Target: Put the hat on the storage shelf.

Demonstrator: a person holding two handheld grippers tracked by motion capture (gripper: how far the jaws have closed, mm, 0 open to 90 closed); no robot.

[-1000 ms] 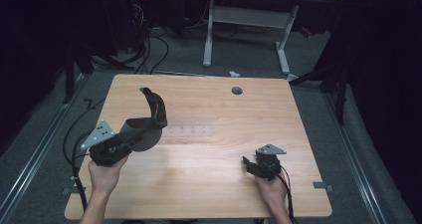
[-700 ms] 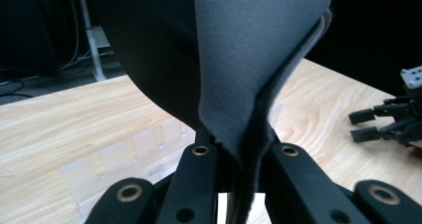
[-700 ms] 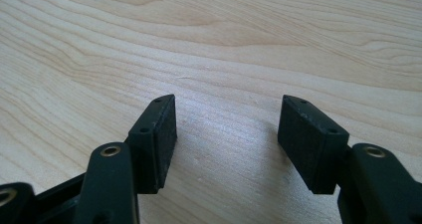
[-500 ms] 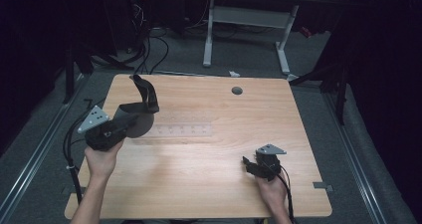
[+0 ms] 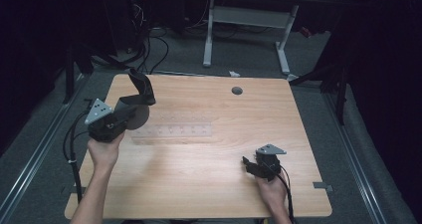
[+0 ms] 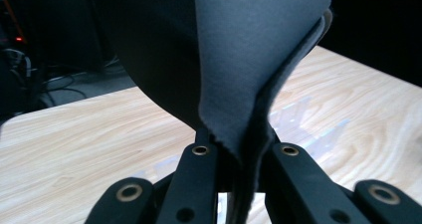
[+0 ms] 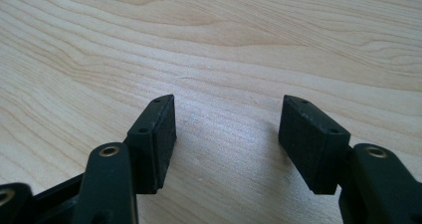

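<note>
The left hand-held gripper [image 5: 127, 115] is clenched on a dark grey cloth [image 6: 249, 64] rising above its 2 jaws, off the worktop [image 5: 209, 179]. The right hand-held gripper [image 7: 226, 139] rests released.

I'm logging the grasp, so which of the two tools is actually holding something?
The left tool, shut on a grey cloth; the right tool is open above bare table.

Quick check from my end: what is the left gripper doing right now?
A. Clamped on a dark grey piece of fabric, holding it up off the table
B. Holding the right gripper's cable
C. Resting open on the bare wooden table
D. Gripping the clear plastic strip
A: in the left gripper view the black jaws are closed on the dark grey piece of fabric, and the high view shows the left gripper lifting it above the wooden table.
</note>
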